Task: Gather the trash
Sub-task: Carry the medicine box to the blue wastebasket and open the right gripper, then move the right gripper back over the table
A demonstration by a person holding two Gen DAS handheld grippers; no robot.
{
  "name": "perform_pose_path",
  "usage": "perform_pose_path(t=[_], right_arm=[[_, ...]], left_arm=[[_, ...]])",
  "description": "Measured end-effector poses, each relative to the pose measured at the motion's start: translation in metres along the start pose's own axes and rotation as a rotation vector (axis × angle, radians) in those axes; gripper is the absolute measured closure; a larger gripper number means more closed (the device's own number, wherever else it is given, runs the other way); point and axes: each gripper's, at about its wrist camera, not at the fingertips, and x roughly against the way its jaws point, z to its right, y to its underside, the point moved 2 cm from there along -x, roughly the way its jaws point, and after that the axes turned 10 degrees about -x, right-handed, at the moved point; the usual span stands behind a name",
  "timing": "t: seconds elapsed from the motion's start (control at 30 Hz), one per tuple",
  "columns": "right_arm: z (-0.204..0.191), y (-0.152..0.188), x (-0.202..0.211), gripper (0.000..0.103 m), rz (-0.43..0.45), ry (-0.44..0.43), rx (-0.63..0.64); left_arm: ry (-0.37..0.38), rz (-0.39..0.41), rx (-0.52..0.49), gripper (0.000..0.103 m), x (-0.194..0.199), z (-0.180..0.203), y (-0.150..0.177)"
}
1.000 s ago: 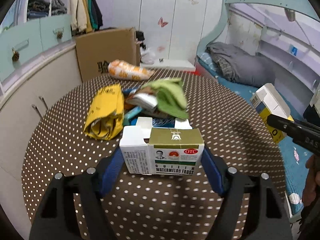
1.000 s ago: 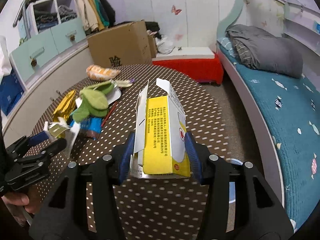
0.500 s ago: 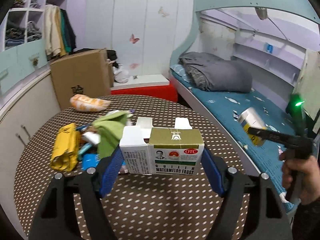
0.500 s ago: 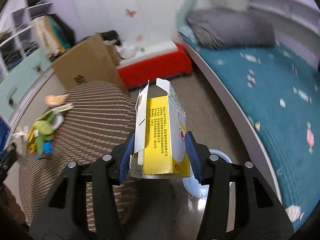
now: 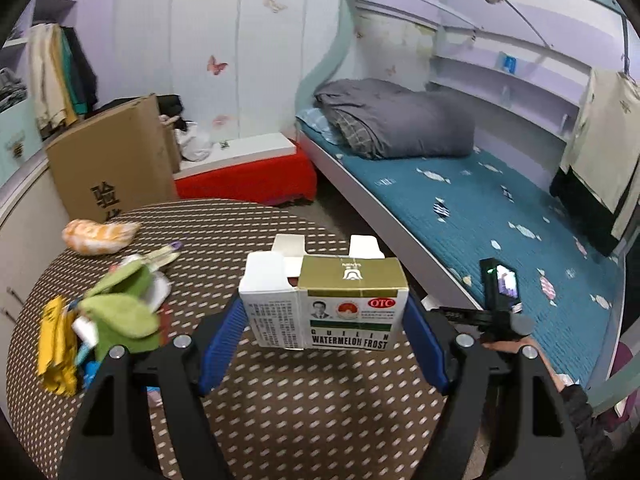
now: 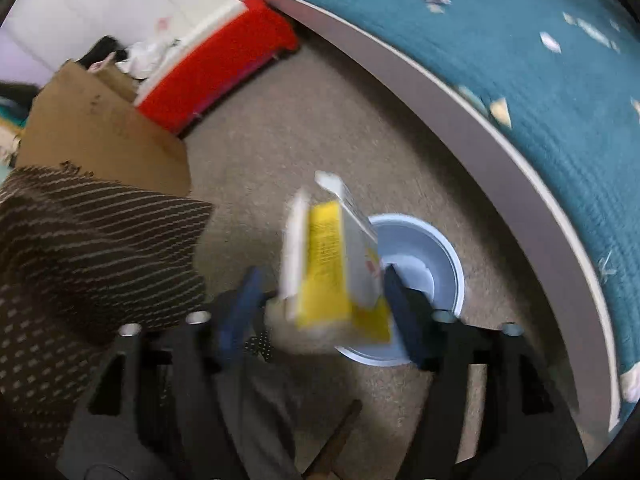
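1. The left wrist camera sits just behind the left gripper [image 5: 324,320] and looks along its fingers, tilted moderately down. It faces across the dotted table [image 5: 304,412] toward the bed [image 5: 480,208] and the far wall.
2. The right wrist camera sits behind the right gripper [image 6: 320,300] and looks steeply down at the floor [image 6: 280,128], close above a pale bin [image 6: 452,264].
3. Both views share the table edge, the cardboard box [image 5: 112,168], the red platform [image 5: 248,180] and the bed side.

Carton [image 6: 336,264] above bin [image 6: 448,256], beside table [image 6: 80,248]
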Motion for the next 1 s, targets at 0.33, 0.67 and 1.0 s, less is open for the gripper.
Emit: perform_pose_path(t=[0.33,0.67,1.0], right_arm=[[0.018,-0.007,0.086,0.023,0.171,-0.120,-0.044],[0.016,-0.028,0.179,0.012,0.366,-0.141,-0.031],[0.037,-0.031,0.209,0.009,0.422,-0.125,-0.061]], left_arm=[[0.145,-0.066,-0.087,0.029,-0.056,0.073,-0.034],[0.243,-0.236,-0.185,0.029,-0.143,0.151,-0.049],[0.254,-0.395,-0.193,0.009,-0.205,0.170,-0.038]])
